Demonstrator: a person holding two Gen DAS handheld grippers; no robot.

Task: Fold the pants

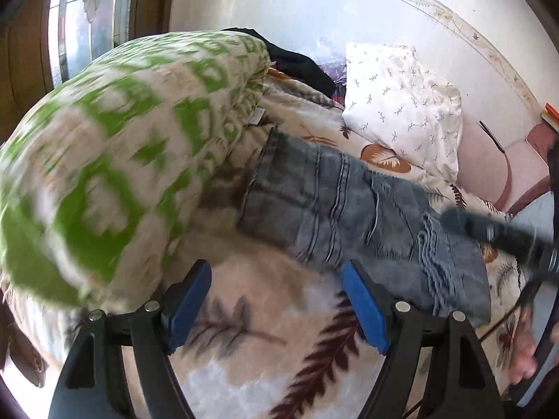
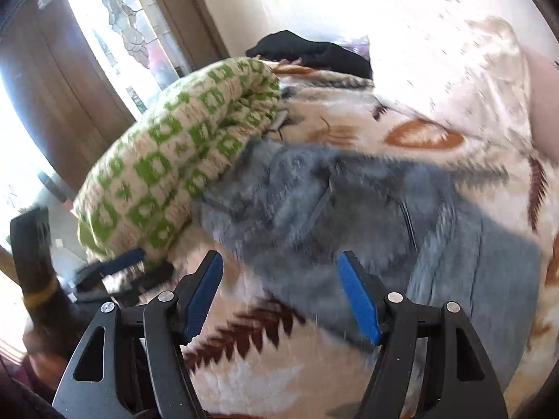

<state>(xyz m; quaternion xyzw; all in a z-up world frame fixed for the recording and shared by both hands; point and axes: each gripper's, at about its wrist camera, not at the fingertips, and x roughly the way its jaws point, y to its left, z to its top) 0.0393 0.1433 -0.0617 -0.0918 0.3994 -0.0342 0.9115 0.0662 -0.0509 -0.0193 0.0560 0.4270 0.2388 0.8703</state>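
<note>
Fingers: both pairs apart, empty; I hold left gripper (image 1: pixel 276 300) and right gripper (image 2: pixel 279 293) beside the jeans (image 1: pixel 349 209).
Risk: green quilt (image 1: pixel 104 160) touches the jeans; I might pinch the blanket (image 1: pixel 262 331) underneath.

Bedding: leaf-patterned blanket (image 1: pixel 244 359) covers the near surface.
Left: a rolled green-and-cream quilt (image 1: pixel 115 160) lies on the blanket.
Far centre: dark garment (image 1: pixel 300 63) behind the quilt.
Far right: white pillow (image 1: pixel 401 104) with small sprigs.
Far left: patterned glass door (image 2: pixel 129 24).
</note>
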